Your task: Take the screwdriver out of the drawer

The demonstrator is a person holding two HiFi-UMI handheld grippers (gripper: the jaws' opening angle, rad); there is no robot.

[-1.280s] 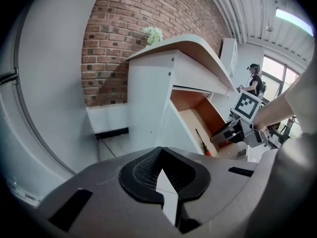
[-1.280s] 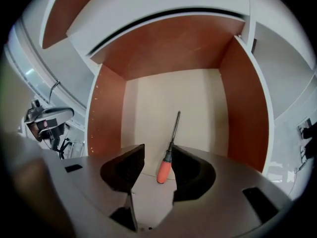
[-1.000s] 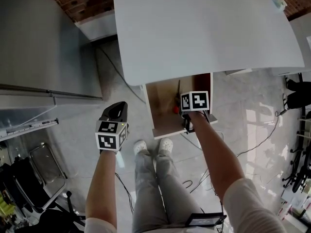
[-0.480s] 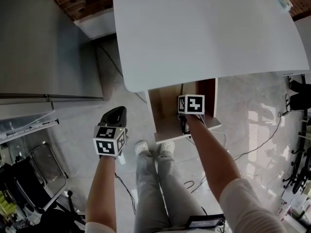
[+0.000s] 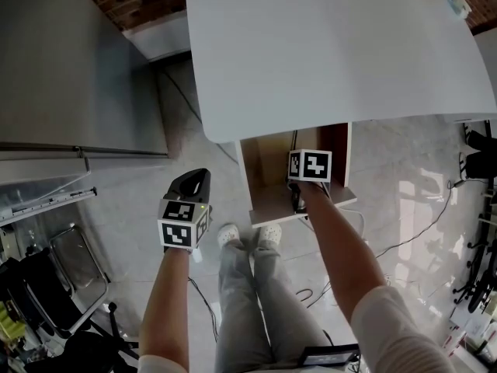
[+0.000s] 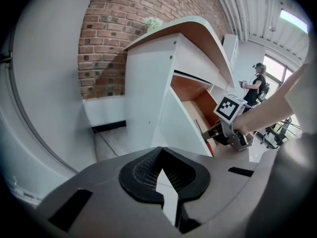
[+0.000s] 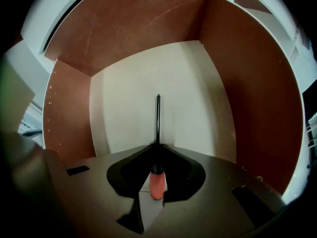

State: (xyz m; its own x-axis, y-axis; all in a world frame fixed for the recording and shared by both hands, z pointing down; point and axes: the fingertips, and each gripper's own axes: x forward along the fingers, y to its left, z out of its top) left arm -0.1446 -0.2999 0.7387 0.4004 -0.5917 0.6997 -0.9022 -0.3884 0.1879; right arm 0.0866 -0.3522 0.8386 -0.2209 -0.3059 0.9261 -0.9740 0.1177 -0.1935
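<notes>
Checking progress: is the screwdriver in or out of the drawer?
In: the screwdriver lies on the drawer floor; the right gripper has just been closing its jaws on the handle.

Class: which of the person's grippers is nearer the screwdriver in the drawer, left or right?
Right. The right gripper is inside the drawer; its jaws have just been closing onto the screwdriver. The left gripper hangs outside, left of the drawer, above the floor.
</notes>
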